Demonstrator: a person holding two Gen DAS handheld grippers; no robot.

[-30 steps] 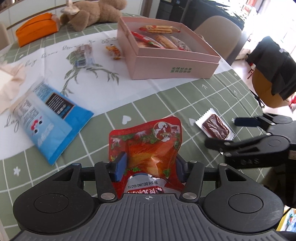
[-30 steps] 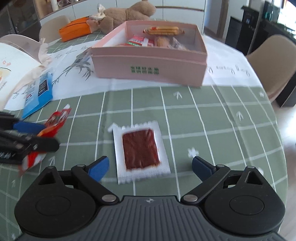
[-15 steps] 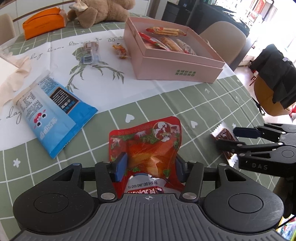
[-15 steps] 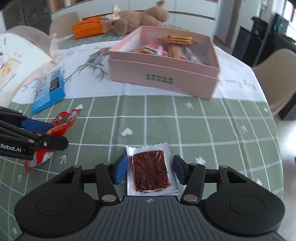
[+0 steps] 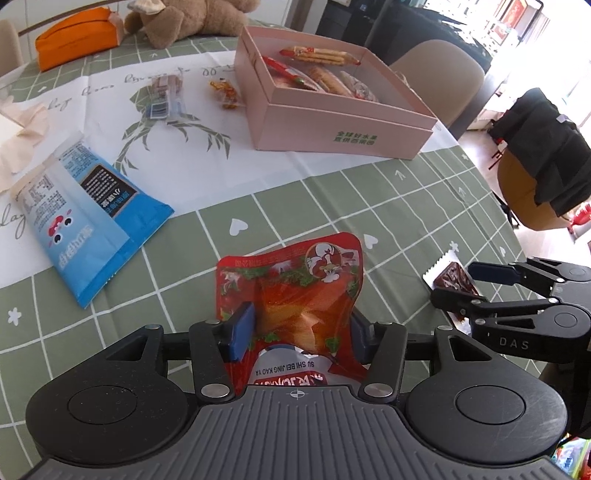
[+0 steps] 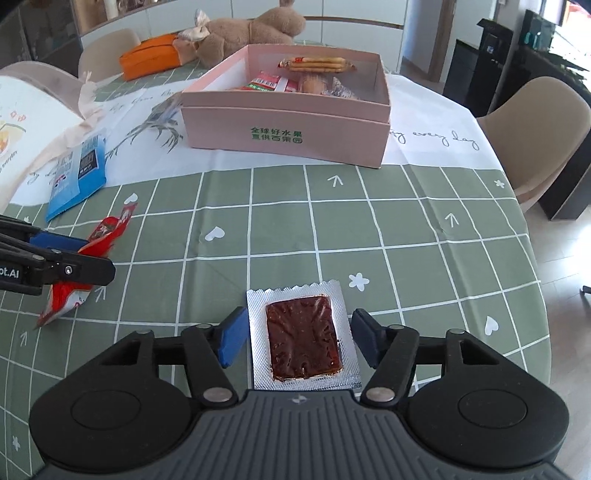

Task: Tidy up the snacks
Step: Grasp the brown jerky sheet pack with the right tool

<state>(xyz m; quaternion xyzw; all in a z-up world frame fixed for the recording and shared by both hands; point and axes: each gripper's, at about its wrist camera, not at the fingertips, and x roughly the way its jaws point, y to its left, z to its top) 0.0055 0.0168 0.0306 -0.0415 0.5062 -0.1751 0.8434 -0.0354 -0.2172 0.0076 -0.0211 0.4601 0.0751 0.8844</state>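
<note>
My left gripper (image 5: 301, 323) is shut on a red snack pouch (image 5: 295, 284) and holds it above the green checked tablecloth; the pouch also shows in the right wrist view (image 6: 88, 258). My right gripper (image 6: 295, 338) is shut on a clear sachet with a dark brown slab (image 6: 303, 338), held off the table; it shows in the left wrist view (image 5: 452, 278) too. The pink box (image 6: 284, 129) stands ahead with several snacks inside; in the left wrist view it (image 5: 343, 127) is at the upper right.
A blue snack bag (image 5: 85, 210) lies at the left. Two small wrapped snacks (image 5: 166, 98) (image 5: 225, 94) lie left of the box. A teddy bear (image 6: 243, 31) and an orange pouch (image 6: 151, 59) sit behind it. Chairs (image 6: 535, 125) stand at the table's right edge.
My right gripper closed on the brown sachet and lifted it off the table. Both grippers moved forward toward the pink box with their snacks.
</note>
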